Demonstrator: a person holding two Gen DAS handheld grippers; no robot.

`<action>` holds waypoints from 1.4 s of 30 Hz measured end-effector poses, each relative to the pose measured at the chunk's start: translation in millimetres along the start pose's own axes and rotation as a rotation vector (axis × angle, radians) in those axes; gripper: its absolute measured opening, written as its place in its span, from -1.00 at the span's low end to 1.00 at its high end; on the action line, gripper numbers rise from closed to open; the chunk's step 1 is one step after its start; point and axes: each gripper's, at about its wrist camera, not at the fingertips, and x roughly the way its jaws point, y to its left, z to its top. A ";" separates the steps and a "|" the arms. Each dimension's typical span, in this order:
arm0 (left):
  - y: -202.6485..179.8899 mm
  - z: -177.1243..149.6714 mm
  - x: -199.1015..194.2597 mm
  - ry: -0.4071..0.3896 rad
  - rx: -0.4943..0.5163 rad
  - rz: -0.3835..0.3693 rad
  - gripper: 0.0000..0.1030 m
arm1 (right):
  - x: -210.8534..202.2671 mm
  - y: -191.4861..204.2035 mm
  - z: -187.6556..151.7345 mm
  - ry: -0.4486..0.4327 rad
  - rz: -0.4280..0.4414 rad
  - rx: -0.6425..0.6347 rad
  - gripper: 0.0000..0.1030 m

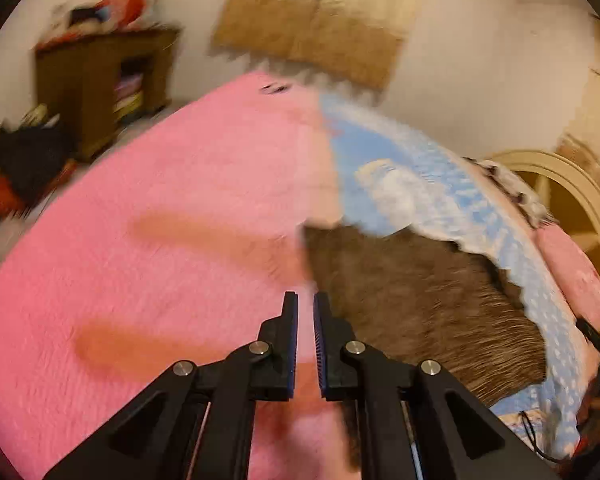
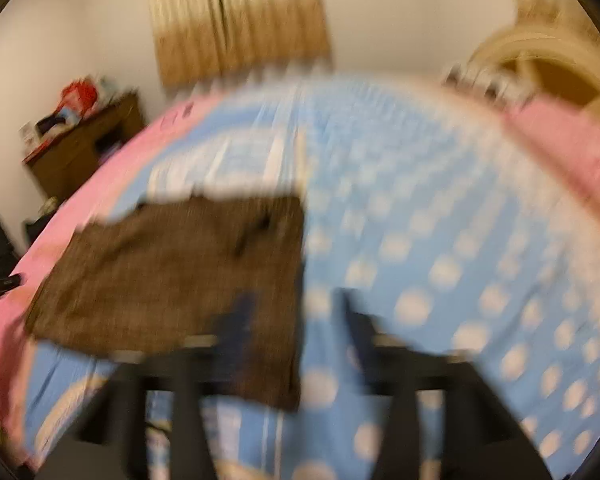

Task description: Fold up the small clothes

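The left tongs (image 1: 306, 304) sit low over the bed with their two black tips almost together, just a thin gap between them, and nothing is pinched there. They point at the left edge of the small brown fuzzy cloth (image 1: 416, 300), so I think they are getting ready to grab that edge for a fold. The right tongs (image 2: 296, 312) are very blurry. They look spread apart, but I cannot tell for sure. They hang over the right edge of the brown cloth (image 2: 172, 272).

The brown cloth lies flat, partly on a blue blanket with white dots (image 2: 440, 248) and partly on the pink fluffy bed cover (image 1: 160, 220). It is flat so it can be folded neatly.

Past the far corner of the bed stands a brown wooden cabinet (image 1: 100, 88). A tan curtain (image 2: 240, 20) hangs on the white wall.
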 end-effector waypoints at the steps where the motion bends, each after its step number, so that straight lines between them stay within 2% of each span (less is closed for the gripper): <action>1: -10.5 5.0 8.2 0.011 0.032 -0.013 -0.86 | 8.8 7.6 5.6 0.014 0.046 -0.022 0.48; 2: -23.6 8.9 18.7 0.026 0.063 -0.017 -0.86 | 22.8 19.6 11.1 0.049 0.083 -0.045 0.36; 4: -49.0 13.3 46.8 0.060 0.104 -0.045 -0.86 | 60.6 43.0 15.3 0.143 0.178 -0.066 -0.41; 5: -60.6 14.3 66.9 0.081 0.114 -0.056 -0.86 | 83.4 55.2 15.3 0.199 0.236 -0.071 -0.56; 6: -66.1 11.1 78.6 0.092 0.122 -0.056 -0.85 | 103.2 66.4 13.8 0.241 0.257 -0.091 -0.69; 9: -71.6 10.9 118.2 0.157 0.140 -0.005 -0.86 | 146.3 83.0 7.3 0.343 0.248 -0.163 -0.69; 11: -64.5 15.3 139.6 0.178 0.138 0.081 -0.86 | 165.9 79.1 17.6 0.359 0.210 -0.200 -0.70; 12: -52.5 17.2 144.3 0.172 0.101 0.100 -0.86 | 177.8 68.0 30.3 0.353 0.165 -0.205 -0.76; 13: -39.3 20.2 142.9 0.143 0.042 0.082 -0.86 | 183.1 57.7 38.9 0.343 0.126 -0.199 -0.80; 15: -21.4 24.5 138.9 0.120 -0.049 0.115 -0.86 | 198.4 26.9 61.6 0.308 0.001 -0.167 -0.80; 16: -9.9 25.2 134.3 0.099 -0.107 0.133 -0.87 | 202.9 13.0 70.5 0.281 -0.120 -0.154 -0.62; 17: -1.2 25.3 128.9 0.084 -0.149 0.118 -0.87 | 203.5 1.9 74.8 0.266 -0.196 -0.130 -0.59; 18: 0.9 25.2 126.1 0.075 -0.169 0.120 -0.86 | 198.7 -6.3 78.4 0.248 -0.192 -0.079 -0.60; 20: 5.4 26.1 111.6 0.039 -0.200 0.172 -0.86 | 178.0 -6.2 74.5 0.206 -0.049 0.020 -0.60; 23: -7.9 32.4 96.8 0.010 -0.195 0.110 -0.86 | 160.0 36.4 55.9 0.206 0.074 -0.041 -0.58; 24: -22.5 34.0 96.3 0.017 -0.148 0.090 -0.86 | 158.8 56.4 50.1 0.221 0.118 -0.077 -0.58; 26: -49.5 30.3 95.5 0.034 -0.041 0.054 -0.86 | 162.4 86.8 42.8 0.245 0.183 -0.122 -0.38; 27: -64.8 25.7 98.3 0.047 0.022 0.030 -0.86 | 167.1 97.4 41.1 0.252 0.197 -0.138 -0.21; 29: -78.3 17.0 109.2 0.064 0.091 0.047 -0.86 | 189.8 127.3 39.9 0.270 0.205 -0.177 -0.13; 30: -77.5 13.0 121.0 0.090 0.101 0.114 -0.86 | 205.1 139.8 39.4 0.287 0.193 -0.188 -0.10; 31: -69.5 11.1 132.9 0.121 0.084 0.174 -0.86 | 212.0 146.7 36.4 0.287 0.161 -0.203 0.03; 32: -60.1 10.0 134.7 0.118 0.043 0.148 -0.86 | 217.6 155.8 38.7 0.248 0.116 -0.225 0.08; 34: -42.1 16.2 127.9 0.124 -0.062 0.068 -0.86 | 226.0 155.1 46.8 0.255 0.078 -0.212 0.12; 35: -40.0 18.1 126.1 0.136 -0.075 0.059 -0.86 | 231.5 153.7 49.9 0.270 0.071 -0.187 0.12; 38: -43.7 19.3 105.0 0.155 -0.052 0.060 -0.86 | 215.5 148.1 55.2 0.248 0.057 -0.144 0.07; 42: -67.0 2.4 62.6 0.142 -0.006 -0.022 -0.86 | 162.8 142.5 53.8 0.170 0.110 -0.108 0.11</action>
